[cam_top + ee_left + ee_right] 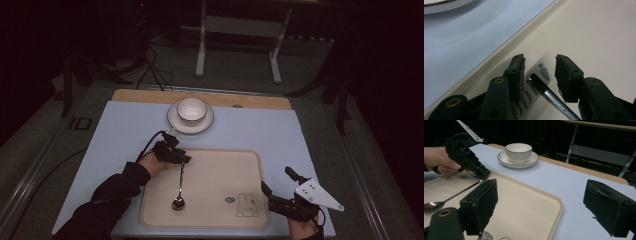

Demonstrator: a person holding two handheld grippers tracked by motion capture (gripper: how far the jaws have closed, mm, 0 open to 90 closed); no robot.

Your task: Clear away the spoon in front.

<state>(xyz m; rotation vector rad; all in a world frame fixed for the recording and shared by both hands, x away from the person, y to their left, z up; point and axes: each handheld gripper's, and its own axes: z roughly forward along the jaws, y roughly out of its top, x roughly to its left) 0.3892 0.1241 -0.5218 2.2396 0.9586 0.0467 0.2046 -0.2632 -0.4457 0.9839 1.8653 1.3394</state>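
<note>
A metal spoon (179, 192) lies on the cream tray (220, 170), bowl toward the person, handle pointing to the far side. My left gripper (183, 159) hangs over the handle's far end. In the left gripper view it (540, 60) is open, and the spoon handle's tip (536, 80) lies on the tray (599, 37) between the jaws, touching neither. My right gripper (277, 192) sits at the tray's near right corner, open wide and holding nothing (544, 197). From there I see the left gripper (484, 174) above the spoon (439, 203).
A white cup (191, 109) stands on a saucer (173, 121) beyond the tray, on the light blue mat (125, 130). The tray has a rabbit print (246, 205) at its near right. Dark floor, cables and a table frame (237, 30) lie beyond the table.
</note>
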